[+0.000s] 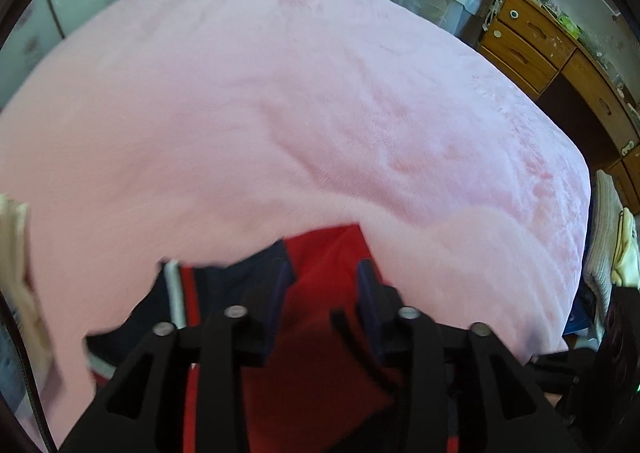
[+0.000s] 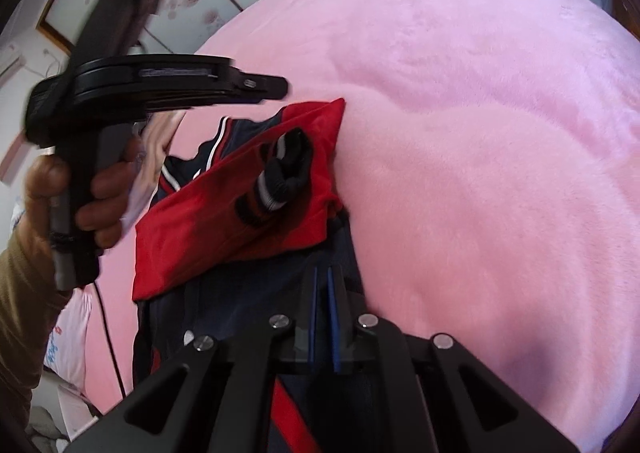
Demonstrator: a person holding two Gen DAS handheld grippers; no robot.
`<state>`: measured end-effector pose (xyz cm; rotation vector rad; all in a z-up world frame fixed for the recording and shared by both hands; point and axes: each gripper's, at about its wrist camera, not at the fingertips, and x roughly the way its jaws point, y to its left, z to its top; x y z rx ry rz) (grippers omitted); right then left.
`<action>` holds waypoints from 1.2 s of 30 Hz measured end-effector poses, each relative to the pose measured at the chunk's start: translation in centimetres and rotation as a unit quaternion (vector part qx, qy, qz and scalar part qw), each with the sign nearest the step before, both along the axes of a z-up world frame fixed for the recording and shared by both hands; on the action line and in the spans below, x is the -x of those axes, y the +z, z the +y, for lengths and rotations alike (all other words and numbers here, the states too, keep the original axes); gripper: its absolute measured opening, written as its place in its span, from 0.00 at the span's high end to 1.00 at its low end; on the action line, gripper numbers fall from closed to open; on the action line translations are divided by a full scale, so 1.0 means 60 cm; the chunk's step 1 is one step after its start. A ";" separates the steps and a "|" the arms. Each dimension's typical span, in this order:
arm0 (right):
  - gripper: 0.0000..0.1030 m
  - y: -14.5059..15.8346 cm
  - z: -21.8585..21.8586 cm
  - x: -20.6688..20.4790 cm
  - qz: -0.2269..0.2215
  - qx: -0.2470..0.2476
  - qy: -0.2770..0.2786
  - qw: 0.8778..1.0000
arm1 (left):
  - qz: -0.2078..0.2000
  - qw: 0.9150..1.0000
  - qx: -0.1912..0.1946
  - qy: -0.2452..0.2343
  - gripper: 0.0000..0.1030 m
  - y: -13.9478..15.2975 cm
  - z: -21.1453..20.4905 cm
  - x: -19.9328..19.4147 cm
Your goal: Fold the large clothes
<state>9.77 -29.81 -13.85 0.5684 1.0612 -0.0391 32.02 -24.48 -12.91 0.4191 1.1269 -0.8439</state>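
Pink plush bedspread (image 1: 280, 125), red-and-navy jacket (image 2: 240, 205) atop, wooden drawers (image 1: 528, 49) beyond

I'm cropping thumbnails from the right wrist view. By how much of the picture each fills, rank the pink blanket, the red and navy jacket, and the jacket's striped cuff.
1. Pink blanket, by far the largest.
2. Red and navy jacket; partly hidden behind the right gripper.
3. Striped cuff, the smallest.
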 end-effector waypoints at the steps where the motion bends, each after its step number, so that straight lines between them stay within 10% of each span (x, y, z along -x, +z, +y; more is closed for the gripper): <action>1: 0.95 0.005 0.001 0.000 -0.001 0.001 0.001 1.000 | -0.009 1.000 0.000 0.009 0.52 0.013 0.015 0.013; 8: 0.94 0.060 0.021 0.026 -0.014 0.022 0.020 0.999 | -0.052 0.995 0.000 0.088 0.40 0.094 0.169 0.097; 12: 0.68 0.090 0.035 0.044 -0.020 0.039 0.037 0.998 | -0.078 0.987 0.009 0.141 0.36 0.127 0.247 0.161; 20: 0.66 0.138 0.044 0.094 -0.054 0.050 0.056 0.996 | -0.132 0.963 0.020 0.236 0.33 0.157 0.373 0.292; 36: 0.66 0.075 0.045 0.167 -0.019 0.082 0.137 0.987 | -0.048 0.929 -0.034 0.365 0.27 -0.034 0.527 0.401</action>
